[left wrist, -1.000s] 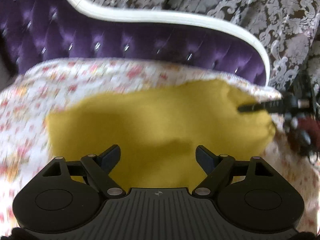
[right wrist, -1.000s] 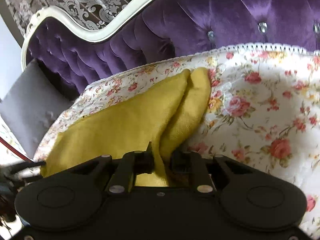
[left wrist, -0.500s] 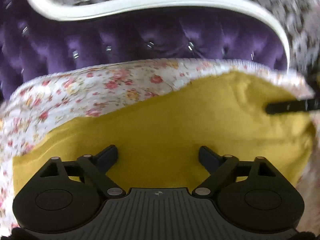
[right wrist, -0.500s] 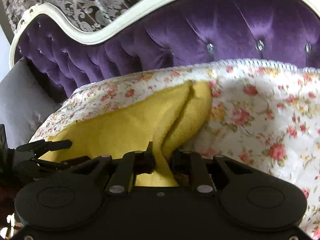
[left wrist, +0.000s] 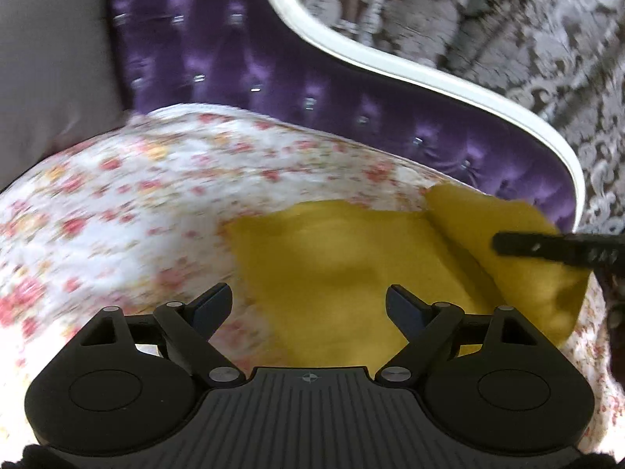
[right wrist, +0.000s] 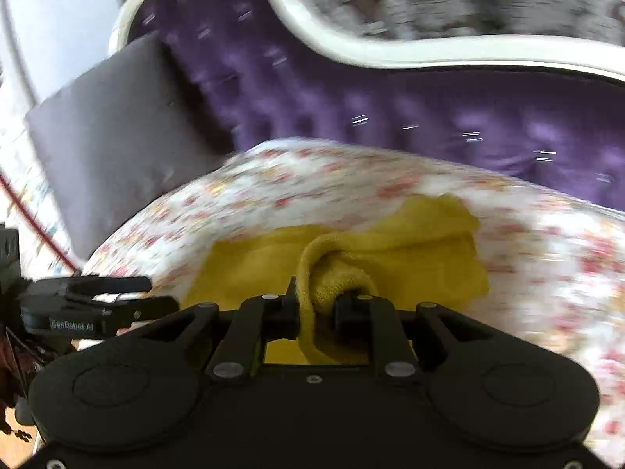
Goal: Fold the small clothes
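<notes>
A mustard yellow garment (left wrist: 351, 265) lies on the flowered bedcover (left wrist: 136, 203). In the left wrist view my left gripper (left wrist: 308, 305) hangs open over the garment's near left part, nothing between its pads. At the right edge of that view the right gripper's finger (left wrist: 547, 248) lifts a fold of the cloth. In the right wrist view my right gripper (right wrist: 318, 306) is shut on a bunched edge of the yellow garment (right wrist: 410, 258), which curls up between its fingers. The left gripper (right wrist: 97, 305) shows at the left of that view.
A purple tufted headboard (left wrist: 273, 86) with a white curved frame (left wrist: 390, 62) stands behind the bed. A grey cushion (right wrist: 109, 129) leans at the left. Patterned grey wallpaper (left wrist: 508, 19) fills the background. The flowered cover spreads to the left and right of the garment.
The right gripper has carried its held edge of the garment up and over toward the left, so the cloth now folds over itself. The left gripper has swung left, with more bedcover in its view.
</notes>
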A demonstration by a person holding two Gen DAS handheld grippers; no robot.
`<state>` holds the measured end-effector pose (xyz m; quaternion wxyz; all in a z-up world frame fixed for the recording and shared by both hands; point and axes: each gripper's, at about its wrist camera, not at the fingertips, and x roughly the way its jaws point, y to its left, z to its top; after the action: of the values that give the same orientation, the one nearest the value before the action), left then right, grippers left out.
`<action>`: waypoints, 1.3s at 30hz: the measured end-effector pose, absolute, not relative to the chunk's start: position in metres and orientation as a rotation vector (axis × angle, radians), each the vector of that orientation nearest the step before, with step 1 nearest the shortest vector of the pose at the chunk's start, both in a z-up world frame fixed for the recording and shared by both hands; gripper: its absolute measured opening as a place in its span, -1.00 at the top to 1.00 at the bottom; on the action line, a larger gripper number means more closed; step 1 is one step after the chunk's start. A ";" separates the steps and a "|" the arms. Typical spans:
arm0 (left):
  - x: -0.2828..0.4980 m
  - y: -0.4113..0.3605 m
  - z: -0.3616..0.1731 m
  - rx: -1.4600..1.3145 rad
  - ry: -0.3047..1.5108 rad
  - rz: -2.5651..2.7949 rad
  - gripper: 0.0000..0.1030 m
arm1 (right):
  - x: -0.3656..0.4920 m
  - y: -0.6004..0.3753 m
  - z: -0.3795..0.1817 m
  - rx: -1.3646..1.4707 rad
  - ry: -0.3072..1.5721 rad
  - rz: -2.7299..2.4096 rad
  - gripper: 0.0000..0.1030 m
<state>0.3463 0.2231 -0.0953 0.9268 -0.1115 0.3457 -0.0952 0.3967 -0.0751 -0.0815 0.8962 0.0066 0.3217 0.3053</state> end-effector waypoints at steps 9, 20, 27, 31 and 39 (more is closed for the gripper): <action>0.328 0.268 -0.101 -0.328 0.715 -0.175 -0.67 | 0.367 0.015 -0.123 -0.221 0.674 0.662 0.39; 0.327 0.272 -0.095 -0.422 0.682 -0.227 -0.68 | 0.323 -0.011 -0.107 -0.189 0.530 0.758 0.31; 0.347 0.255 -0.088 -0.481 0.701 -0.299 -0.68 | 0.290 -0.024 -0.115 -0.282 0.504 0.715 0.12; 0.355 0.241 -0.088 -0.478 0.730 -0.330 -0.68 | 0.264 -0.016 -0.121 -0.363 0.446 0.769 0.01; 0.357 0.231 -0.090 -0.447 0.762 -0.341 -0.69 | 0.256 0.008 -0.138 -0.506 0.418 0.777 0.09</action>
<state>0.3569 0.2310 -0.0900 0.8900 -0.2154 0.3669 -0.1642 0.2561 0.0078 -0.1381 0.8734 -0.2421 0.2003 0.3722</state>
